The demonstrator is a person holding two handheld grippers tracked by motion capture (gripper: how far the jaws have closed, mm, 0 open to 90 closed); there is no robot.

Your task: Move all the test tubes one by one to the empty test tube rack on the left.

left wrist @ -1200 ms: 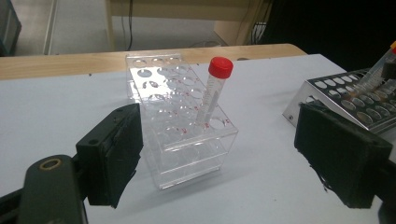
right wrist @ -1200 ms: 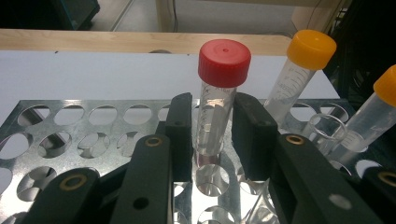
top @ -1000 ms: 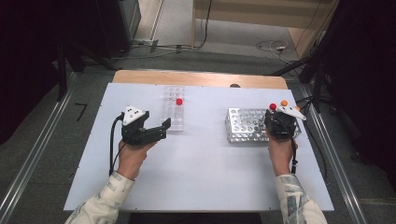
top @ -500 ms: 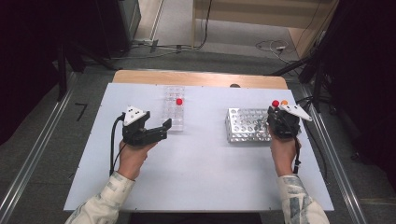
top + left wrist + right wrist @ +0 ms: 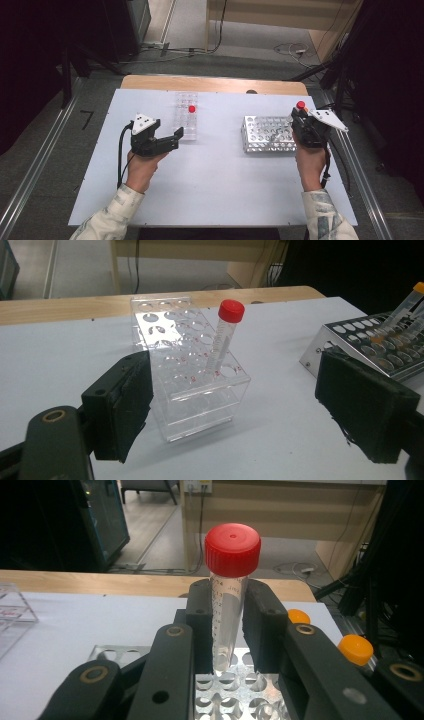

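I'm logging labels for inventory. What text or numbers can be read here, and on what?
Nothing reads clearly.
Held tube in the right gripper: printed scale digits and marks, too blurred to read.
Clear rack: small red marks by the holes, too small to read.
Metal rack: no text seen.

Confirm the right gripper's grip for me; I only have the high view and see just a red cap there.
Observer: Right gripper is shut on a red-capped tube, held upright just above the metal rack.
Operator: Anything else in that rack?
Observer: Two orange-capped tubes at its far side.
Operator: Left gripper?
Observer: Left gripper is open, jaws on either side of the clear rack, not touching it.
Operator: Tube in the clear rack straight?
Observer: No, the second red-capped tube leans in its hole.
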